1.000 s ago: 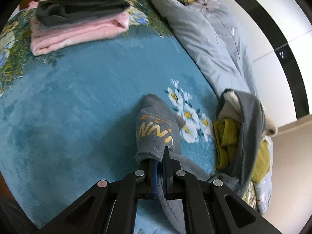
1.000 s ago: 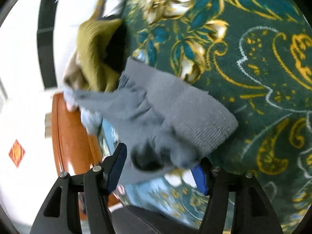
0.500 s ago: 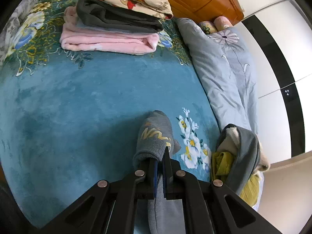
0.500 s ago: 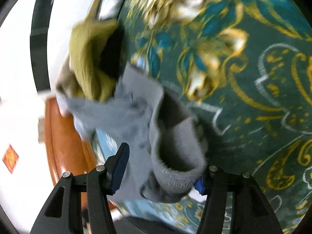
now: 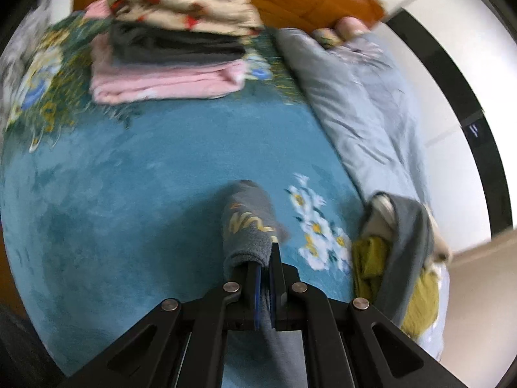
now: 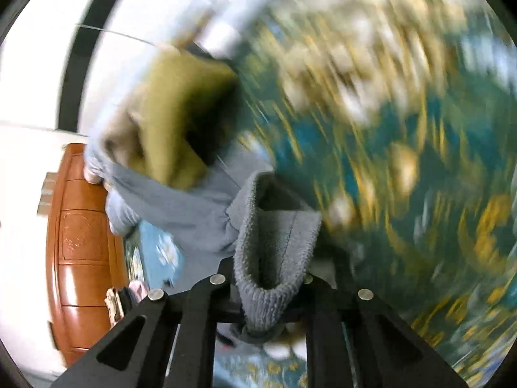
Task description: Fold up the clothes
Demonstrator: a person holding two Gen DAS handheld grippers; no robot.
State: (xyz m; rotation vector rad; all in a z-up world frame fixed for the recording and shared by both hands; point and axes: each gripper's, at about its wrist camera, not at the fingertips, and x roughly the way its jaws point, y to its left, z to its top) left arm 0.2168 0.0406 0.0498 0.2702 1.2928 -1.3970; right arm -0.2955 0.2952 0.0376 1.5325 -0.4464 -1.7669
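The left gripper [image 5: 265, 270] is pinched tight on the grey garment [image 5: 248, 226], low in the middle. Open blue bed [image 5: 129, 177] lies ahead, up to the folded stack [image 5: 168, 64] at upper left. The right gripper [image 6: 268, 291] points down, its jaws closing on the garment's grey cuff [image 6: 274, 252].

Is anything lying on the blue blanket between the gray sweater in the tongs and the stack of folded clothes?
Nothing visible. From the gray sweater in the left tongs up to the stack of folded clothes, only bare blue blanket shows. The light quilt and unfolded pile lie off to the right.
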